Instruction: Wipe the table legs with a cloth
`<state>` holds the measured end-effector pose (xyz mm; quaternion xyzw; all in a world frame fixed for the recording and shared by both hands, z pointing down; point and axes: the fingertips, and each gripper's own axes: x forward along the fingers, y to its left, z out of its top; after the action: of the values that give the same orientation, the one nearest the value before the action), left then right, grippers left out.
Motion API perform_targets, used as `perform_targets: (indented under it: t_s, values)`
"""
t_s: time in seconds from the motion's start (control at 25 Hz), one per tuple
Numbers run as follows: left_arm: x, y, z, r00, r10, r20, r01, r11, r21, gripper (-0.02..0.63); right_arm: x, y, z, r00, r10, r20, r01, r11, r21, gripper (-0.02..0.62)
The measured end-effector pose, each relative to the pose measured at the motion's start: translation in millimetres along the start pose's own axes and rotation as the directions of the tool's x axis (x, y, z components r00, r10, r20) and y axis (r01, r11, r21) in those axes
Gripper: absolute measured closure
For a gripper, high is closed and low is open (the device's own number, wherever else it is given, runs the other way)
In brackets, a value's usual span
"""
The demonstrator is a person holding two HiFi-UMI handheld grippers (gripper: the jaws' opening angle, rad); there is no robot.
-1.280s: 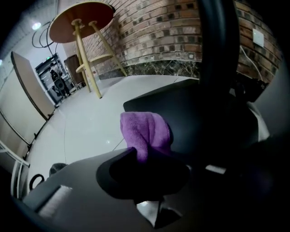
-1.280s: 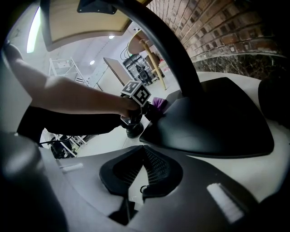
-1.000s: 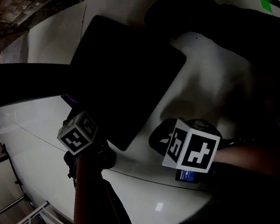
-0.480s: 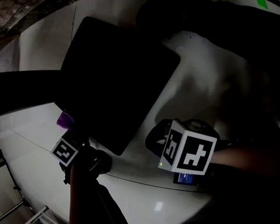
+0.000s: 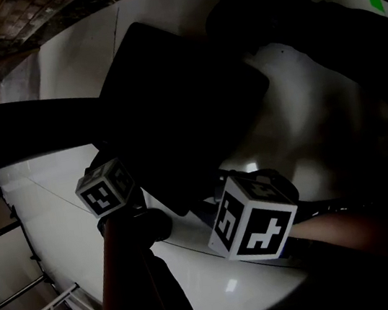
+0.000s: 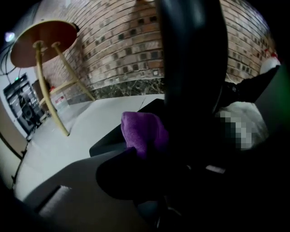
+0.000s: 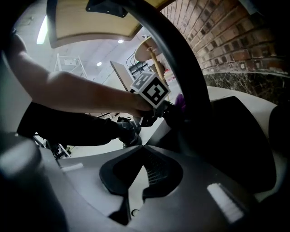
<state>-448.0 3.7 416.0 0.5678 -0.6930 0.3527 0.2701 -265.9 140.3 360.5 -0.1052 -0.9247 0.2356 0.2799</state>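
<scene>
The left tongs [image 6: 152, 156] are closed on a purple cloth [image 6: 144, 133] and hold it against the black leg [image 6: 192, 68], low down near its flat dark base [image 5: 179, 109] on the white floor [image 5: 60, 230]. The right tongs [image 7: 141, 174] are closed with nothing between them, close to the same leg.

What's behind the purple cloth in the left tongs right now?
The black table leg rises close behind the purple cloth and to its right, with a brick wall beyond. Whether cloth and leg touch is hidden by the cloth itself.
</scene>
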Motion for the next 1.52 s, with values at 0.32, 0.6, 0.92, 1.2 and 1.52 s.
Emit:
perform_targets:
  t_s: [0.32, 0.6, 0.92, 1.2, 1.52]
  values:
    - [1.7, 61.2, -51.2, 0.973, 0.215, -0.088, -0.221, 0.972, -0.074, 0.532, 4.7, 9.3, -27.1, 0.998, 0.015, -0.058, -0.015, 1.0, 0.004, 0.592]
    - [2.5, 108.7, -99.6, 0.938, 0.287, -0.192, -0.326, 0.921, -0.213, 0.532, 5.2, 5.7, -27.9, 0.999, 0.021, -0.044, -0.02, 0.999, 0.036, 0.592]
    - [16.7, 46.3, -4.3, 0.99, 0.048, 0.132, -0.076, 0.975, 0.211, 0.538, 4.0, 2.0, -16.7, 1.0, 0.028, 0.001, -0.028, 0.996, 0.09, 0.594]
    - [38.6, 132.9, -43.1, 0.96, 0.278, -0.035, -0.28, 0.947, -0.155, 0.535, 1.7, 4.0, -15.8, 0.998, 0.054, 0.014, -0.056, 0.989, 0.139, 0.592]
    - [32.2, 139.5, -65.8, 0.949, 0.28, -0.147, -0.31, 0.916, -0.255, 0.537, 0.8, -11.1, -25.8, 1.0, 0.025, 0.004, -0.025, 0.974, 0.227, 0.592]
